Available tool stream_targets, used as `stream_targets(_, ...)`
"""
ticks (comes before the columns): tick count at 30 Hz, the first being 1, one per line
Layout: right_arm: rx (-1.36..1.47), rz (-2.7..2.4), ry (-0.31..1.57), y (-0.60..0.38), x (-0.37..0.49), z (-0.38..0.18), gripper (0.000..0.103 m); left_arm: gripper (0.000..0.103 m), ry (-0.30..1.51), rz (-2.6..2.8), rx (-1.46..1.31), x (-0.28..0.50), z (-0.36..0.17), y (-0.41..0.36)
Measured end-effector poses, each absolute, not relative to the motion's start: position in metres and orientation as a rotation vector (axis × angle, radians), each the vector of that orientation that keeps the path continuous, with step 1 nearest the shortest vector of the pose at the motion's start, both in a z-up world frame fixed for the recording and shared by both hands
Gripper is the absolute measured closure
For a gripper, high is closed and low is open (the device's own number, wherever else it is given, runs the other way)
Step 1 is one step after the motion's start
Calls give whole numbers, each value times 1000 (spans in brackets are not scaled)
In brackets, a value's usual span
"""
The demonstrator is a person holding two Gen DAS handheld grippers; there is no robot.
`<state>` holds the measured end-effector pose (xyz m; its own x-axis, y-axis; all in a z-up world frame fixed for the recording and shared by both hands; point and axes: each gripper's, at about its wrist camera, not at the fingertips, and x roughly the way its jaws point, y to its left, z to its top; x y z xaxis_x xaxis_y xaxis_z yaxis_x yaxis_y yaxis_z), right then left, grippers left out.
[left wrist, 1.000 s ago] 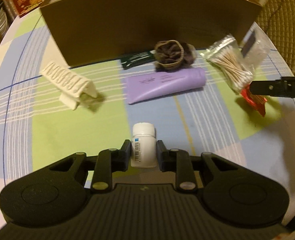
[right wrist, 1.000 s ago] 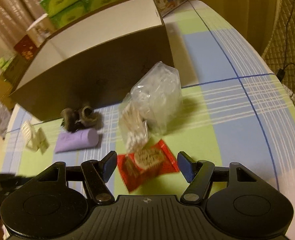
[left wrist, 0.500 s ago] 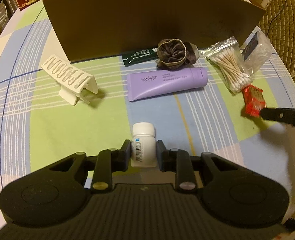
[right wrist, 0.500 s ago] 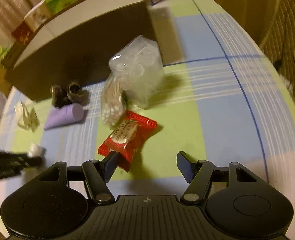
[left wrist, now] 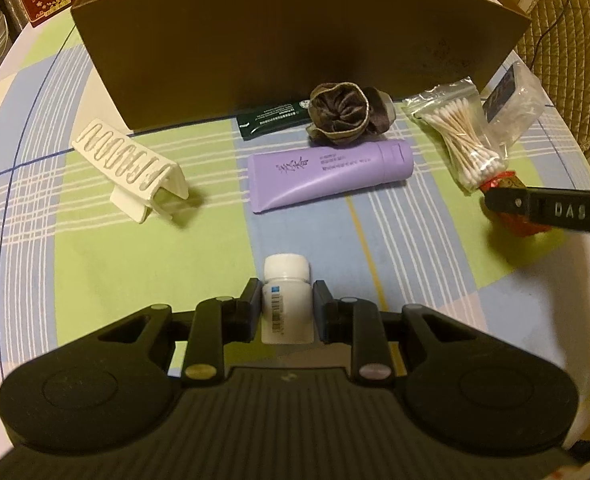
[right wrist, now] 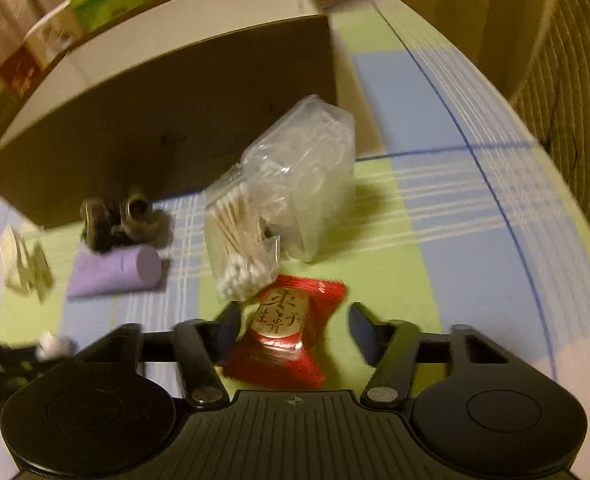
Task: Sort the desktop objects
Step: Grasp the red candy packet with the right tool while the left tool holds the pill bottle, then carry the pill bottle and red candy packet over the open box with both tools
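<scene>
My left gripper (left wrist: 286,292) is shut on a small white pill bottle (left wrist: 285,308) with a barcode label, held just above the checked tablecloth. My right gripper (right wrist: 295,316) points down over a red candy packet (right wrist: 283,332) lying on the cloth. Its jaws are closing with the packet between them. The left pad is at the packet's edge and a gap shows on the right side. In the left wrist view a right finger (left wrist: 551,210) crosses over the red packet (left wrist: 521,228) at the far right.
A large brown open box (left wrist: 295,40) stands behind everything. In front of it lie a purple tube (left wrist: 327,172), a brown scrunchie (left wrist: 339,114), a dark green sachet (left wrist: 271,120), a white hair claw (left wrist: 131,164), a cotton swab bag (left wrist: 467,140) and a clear bag (right wrist: 311,168).
My right gripper has dropped over the red packet, which now sits between narrower jaws. The left gripper and its bottle have stayed put.
</scene>
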<state>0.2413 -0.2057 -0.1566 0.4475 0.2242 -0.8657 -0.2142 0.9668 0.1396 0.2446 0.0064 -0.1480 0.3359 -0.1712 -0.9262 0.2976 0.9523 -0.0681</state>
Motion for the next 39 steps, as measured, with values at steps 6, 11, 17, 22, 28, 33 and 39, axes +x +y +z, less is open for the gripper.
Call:
stream_targets(6,-92,347,1041,-220,226,-162,63,80,1181,-314,134,242,-147,5)
stream_targets(11,-126,383,1045,-222,214,-163,63,81,1176,-328,152,239,-145,-1)
stream_targets(17,-77,435,1090,-225,207,-156,76,81,1172,-339,126,235,-139,4)
stream_targets(22,-89,455,1088,-223,204,-153,76,81,1157,-338,125,235,-133,7)
stream_targets(28,-135,466,1079,-217,198,-157,71,80,1186,-311,149,230,-144,7)
stream_targets(33,-196,455,1067,-210,191,-161,70,80,1186,-311,156,227,-144,5)
stream_targets(39,-244,496,1072,-206,183,-158,80,81,1185,-346,127,221,-139,6)
